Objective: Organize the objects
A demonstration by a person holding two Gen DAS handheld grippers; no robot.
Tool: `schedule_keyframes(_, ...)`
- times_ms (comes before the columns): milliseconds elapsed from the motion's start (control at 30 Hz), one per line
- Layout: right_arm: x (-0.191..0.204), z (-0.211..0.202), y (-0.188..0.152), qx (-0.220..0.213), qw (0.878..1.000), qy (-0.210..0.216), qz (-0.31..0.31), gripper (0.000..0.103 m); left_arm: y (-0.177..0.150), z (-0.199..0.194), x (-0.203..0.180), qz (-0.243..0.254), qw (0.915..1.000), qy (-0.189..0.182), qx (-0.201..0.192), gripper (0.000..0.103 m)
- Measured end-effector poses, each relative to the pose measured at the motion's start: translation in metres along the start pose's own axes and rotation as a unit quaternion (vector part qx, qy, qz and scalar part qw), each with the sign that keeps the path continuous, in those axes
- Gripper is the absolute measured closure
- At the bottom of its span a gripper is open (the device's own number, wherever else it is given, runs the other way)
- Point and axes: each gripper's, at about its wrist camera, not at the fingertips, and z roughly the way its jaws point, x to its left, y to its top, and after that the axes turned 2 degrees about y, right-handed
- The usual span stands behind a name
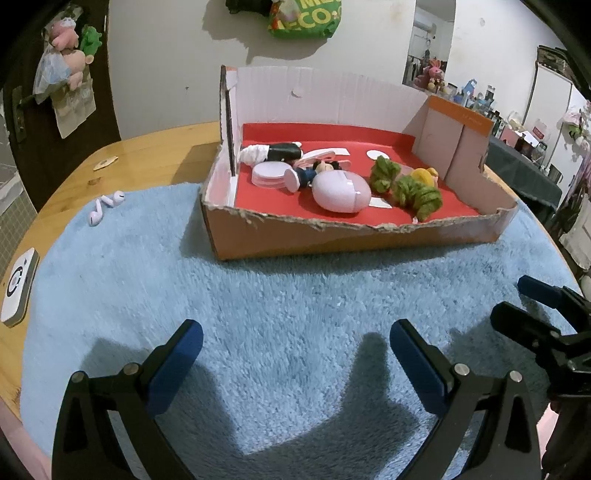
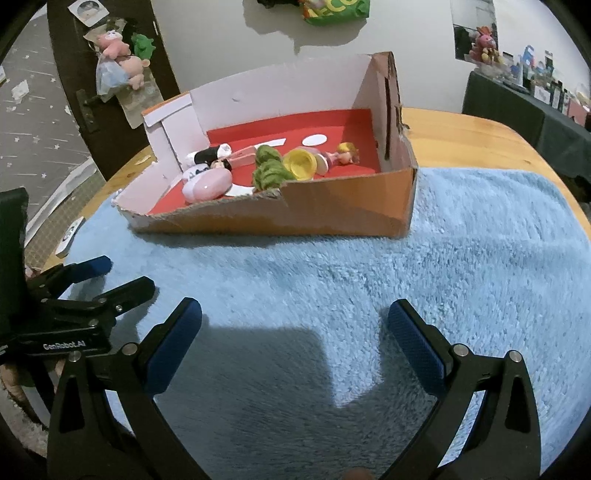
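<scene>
A torn cardboard box (image 1: 332, 240) with a red floor sits on the blue fluffy mat (image 1: 258, 295); it also shows in the right wrist view (image 2: 295, 218). In it lie a pink egg-shaped case (image 1: 341, 192), green plush pieces (image 1: 413, 188), small dolls (image 1: 317, 168) and a yellow cup (image 2: 301, 162). White earbuds (image 1: 105, 206) lie on the mat's left edge, outside the box. My left gripper (image 1: 295, 339) is open and empty above the mat, in front of the box. My right gripper (image 2: 295, 321) is open and empty beside it, also short of the box.
A white device (image 1: 18, 291) lies on the wooden table (image 1: 147, 147) at the left edge. Plush toys hang on the dark door (image 1: 66, 48) behind. A green bag (image 1: 306, 18) hangs on the wall. Cluttered shelves (image 1: 517, 110) stand at the right.
</scene>
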Motion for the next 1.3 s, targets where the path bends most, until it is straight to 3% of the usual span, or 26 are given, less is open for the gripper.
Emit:
schedule_keyframes(567,0.004,0.006,-0.008,-0.014,0.999,-0.035,-0.025,0.0,-0.006,0.004,-0.004,0.011,0.9997,0.02,-0.011,0.0)
schedule_keyframes(1300,0.005,0.006,-0.011,-0.028,0.999,-0.033,-0.026,0.0,-0.013,-0.002,0.001,-0.002,0.9995,0.018,-0.026,0.0)
